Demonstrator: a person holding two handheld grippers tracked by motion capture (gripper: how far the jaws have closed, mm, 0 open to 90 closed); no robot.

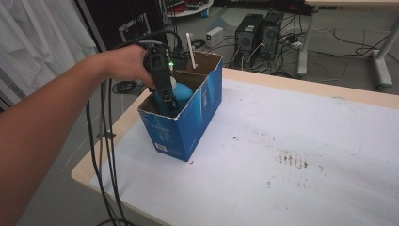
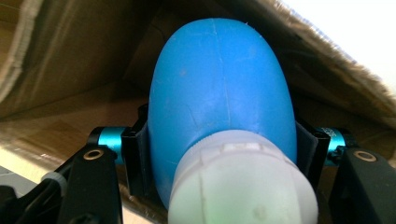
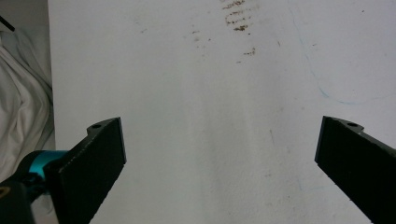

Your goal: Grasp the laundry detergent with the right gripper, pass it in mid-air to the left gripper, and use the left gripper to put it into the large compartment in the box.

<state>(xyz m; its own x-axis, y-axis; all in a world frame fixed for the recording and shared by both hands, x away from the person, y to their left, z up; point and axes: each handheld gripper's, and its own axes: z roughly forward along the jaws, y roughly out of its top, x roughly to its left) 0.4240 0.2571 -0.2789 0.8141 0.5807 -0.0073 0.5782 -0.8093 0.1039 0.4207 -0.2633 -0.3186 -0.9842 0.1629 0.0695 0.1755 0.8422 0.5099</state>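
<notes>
Reaching down into a blue cardboard box (image 1: 188, 122), the left gripper (image 1: 165, 96) has its jaws clamped on a blue bottle (image 2: 219, 84) with a whitish cap (image 2: 240, 182). In the left gripper view the bottle sits squarely between the two jaws, its sides pressed by both pads, the cap nearest the camera and cut off at the bottom edge. Beyond the jaws lie the box's brown inner walls; whether the bottle's far end touches them is hard to tell. From the high view the box wall hides the jaw tips and most of the bottle. The right gripper (image 3: 219, 154) hangs over the white desk (image 3: 196, 84), jaws spread wide with nothing between them, their tips cropped by the frame.
</notes>
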